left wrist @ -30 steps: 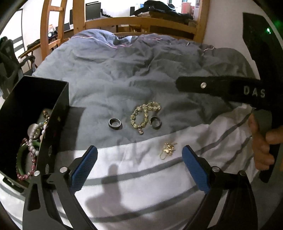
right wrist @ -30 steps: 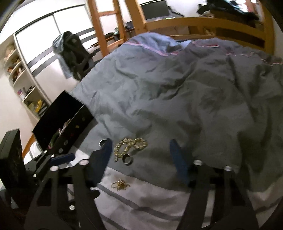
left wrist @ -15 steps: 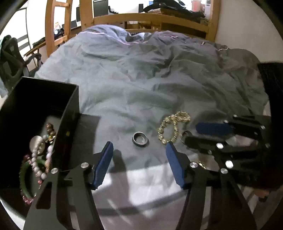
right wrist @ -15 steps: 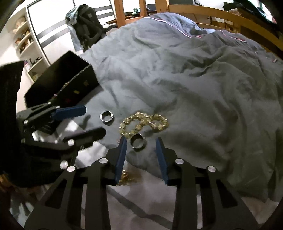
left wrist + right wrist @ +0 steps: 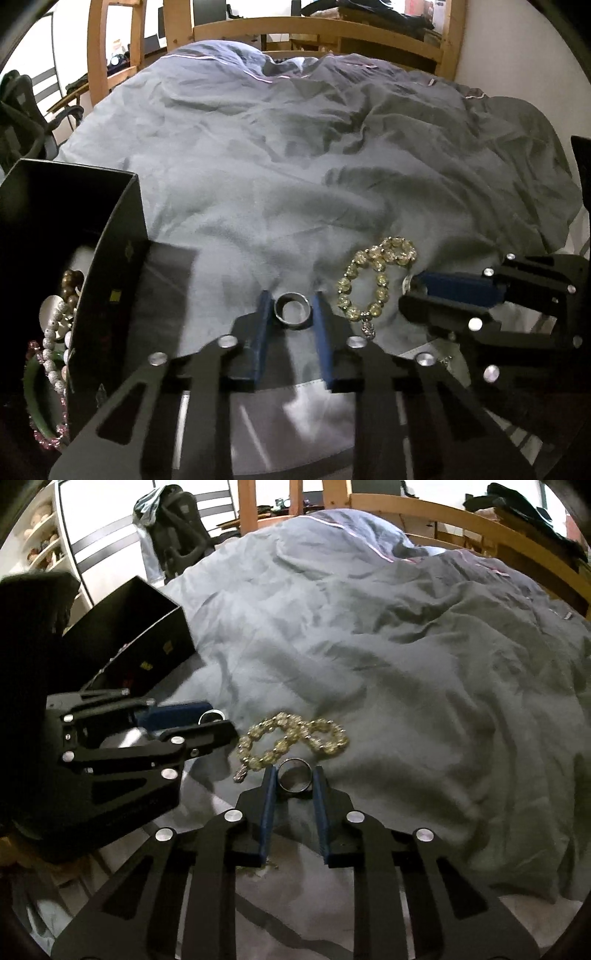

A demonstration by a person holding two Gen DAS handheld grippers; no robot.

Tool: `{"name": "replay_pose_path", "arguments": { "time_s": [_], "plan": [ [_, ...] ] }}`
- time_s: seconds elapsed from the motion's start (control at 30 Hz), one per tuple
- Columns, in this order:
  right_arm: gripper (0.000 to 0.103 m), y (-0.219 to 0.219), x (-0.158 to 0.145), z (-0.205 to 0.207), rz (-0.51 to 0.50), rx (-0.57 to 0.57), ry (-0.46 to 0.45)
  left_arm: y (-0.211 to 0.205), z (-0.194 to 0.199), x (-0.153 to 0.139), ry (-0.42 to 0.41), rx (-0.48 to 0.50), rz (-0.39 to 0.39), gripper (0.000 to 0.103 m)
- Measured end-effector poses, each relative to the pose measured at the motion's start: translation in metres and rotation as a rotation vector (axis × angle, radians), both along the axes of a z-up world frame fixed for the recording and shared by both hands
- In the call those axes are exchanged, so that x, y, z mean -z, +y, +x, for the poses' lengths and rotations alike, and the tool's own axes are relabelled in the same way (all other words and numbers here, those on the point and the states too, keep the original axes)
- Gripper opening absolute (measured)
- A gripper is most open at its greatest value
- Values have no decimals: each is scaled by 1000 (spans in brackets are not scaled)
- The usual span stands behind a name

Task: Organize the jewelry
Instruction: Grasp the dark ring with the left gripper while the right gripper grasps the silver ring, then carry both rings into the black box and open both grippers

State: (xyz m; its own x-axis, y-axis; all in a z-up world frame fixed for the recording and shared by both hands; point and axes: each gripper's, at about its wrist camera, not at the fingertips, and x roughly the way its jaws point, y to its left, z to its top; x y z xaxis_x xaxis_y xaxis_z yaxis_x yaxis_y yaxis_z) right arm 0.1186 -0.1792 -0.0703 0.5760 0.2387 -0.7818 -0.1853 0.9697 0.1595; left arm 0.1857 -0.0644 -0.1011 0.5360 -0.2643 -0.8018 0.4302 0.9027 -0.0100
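Two dark metal rings and a gold bead bracelet lie on the grey duvet. My left gripper is shut on the left ring, its blue pads against both sides. My right gripper is shut on the right ring, just in front of the bracelet. The left gripper also shows in the right wrist view, and the right gripper shows in the left wrist view. The black jewelry box stands at the left with several bracelets inside.
A small gold chain piece lies on the white striped sheet below the right gripper. The duvet rises in folds behind. A wooden bed frame and a chair stand at the back.
Both grippers moved forward and down to the rings and closed on them. The left one went from wide open to shut on the left ring, the right one likewise on the right ring.
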Motion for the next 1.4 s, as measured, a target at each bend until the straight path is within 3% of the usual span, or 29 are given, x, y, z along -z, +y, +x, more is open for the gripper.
{"name": "replay_pose_path", "arguments": {
  "time_s": [0.43,0.93,1.4],
  "plan": [
    [20,-8,-24,-10,25,46,-58,1,-12,-19,-20,-24,-25,20],
    [20,-3,-67,-73,-15,70,-99,28,-66,-73,-67,-63,-86,20],
    [20,19,-105,-105,-47,59,-141,62,-95,-111,-151,-126,-41,20]
  ]
}}
